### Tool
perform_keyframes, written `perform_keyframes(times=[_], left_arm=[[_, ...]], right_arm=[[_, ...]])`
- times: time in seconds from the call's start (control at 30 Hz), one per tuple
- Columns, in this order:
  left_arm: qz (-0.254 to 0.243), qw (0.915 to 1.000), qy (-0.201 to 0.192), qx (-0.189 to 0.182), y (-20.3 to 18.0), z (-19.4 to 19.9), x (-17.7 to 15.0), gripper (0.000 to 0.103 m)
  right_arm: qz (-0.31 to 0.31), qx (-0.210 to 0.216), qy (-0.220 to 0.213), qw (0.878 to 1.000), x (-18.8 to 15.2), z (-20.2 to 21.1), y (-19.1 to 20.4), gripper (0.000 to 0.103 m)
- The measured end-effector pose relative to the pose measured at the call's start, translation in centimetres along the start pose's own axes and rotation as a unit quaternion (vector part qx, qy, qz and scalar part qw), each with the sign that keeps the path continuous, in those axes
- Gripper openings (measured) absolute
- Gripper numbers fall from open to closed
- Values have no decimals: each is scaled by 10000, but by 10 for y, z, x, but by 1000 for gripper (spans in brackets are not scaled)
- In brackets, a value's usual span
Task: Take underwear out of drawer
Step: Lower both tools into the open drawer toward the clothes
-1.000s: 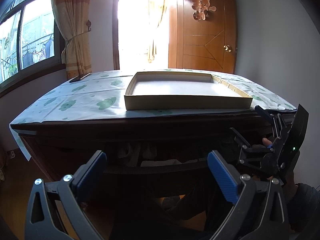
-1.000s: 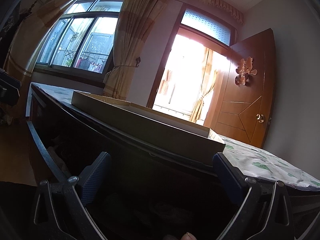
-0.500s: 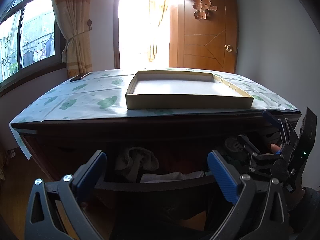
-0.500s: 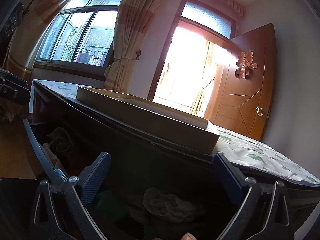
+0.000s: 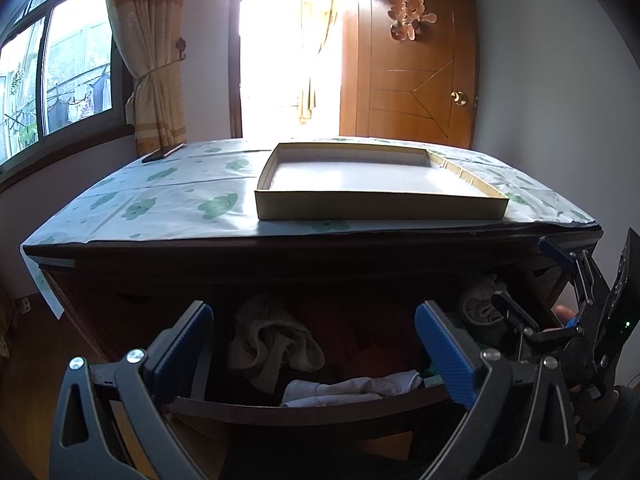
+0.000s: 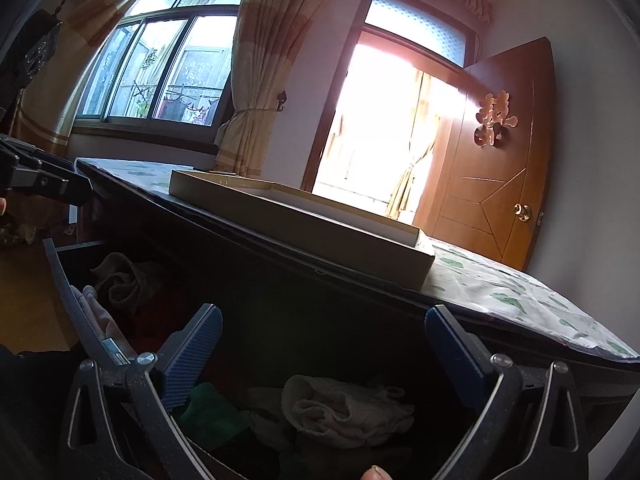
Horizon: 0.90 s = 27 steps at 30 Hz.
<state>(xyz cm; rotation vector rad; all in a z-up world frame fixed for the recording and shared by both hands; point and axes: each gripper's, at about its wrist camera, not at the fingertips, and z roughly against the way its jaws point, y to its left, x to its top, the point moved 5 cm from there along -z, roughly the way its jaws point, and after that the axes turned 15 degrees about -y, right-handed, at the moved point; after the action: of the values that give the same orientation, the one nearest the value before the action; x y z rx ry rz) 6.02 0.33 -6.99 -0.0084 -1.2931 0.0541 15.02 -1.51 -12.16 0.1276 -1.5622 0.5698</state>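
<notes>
The dark wooden drawer (image 5: 308, 410) stands pulled out under the tabletop. Inside lie a crumpled beige garment (image 5: 272, 340), a folded white garment (image 5: 356, 388) by the front wall, and a grey bundle (image 5: 480, 308) at the right. My left gripper (image 5: 316, 344) is open in front of the drawer, holding nothing. The right gripper (image 5: 560, 320) shows at the drawer's right end. In the right wrist view my right gripper (image 6: 320, 352) is open above a pale crumpled garment (image 6: 344, 408) and green cloth (image 6: 212, 408); the drawer front (image 6: 76, 308) runs to the left.
A shallow cardboard box lid (image 5: 376, 184) lies on the table's leaf-patterned cloth (image 5: 168, 200). Behind are a wooden door (image 5: 416, 72), a bright doorway, a tied curtain (image 5: 152, 80) and a window. A fingertip (image 6: 376, 472) shows at the bottom edge.
The drawer has slid out toward me over the last second, uncovering the clothes inside. Both grippers have stayed open, and the right one has moved back with the drawer.
</notes>
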Motion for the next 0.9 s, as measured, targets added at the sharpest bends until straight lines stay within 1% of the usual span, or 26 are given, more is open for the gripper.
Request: perform_keyframes(times=[0.33,0.63,0.9], left_arm=[[-26,10000,47,-2,0,0,0,103],[-33,10000,14,0,-1,3,4,103],[-56,9999,42,118,8,2,7,103]], right_arm=[[-5,38,89,10000,1,8,4,102],[-32,27,156,9999,1,12,5,102],[-95,19,288,9995,2,17,5,102]])
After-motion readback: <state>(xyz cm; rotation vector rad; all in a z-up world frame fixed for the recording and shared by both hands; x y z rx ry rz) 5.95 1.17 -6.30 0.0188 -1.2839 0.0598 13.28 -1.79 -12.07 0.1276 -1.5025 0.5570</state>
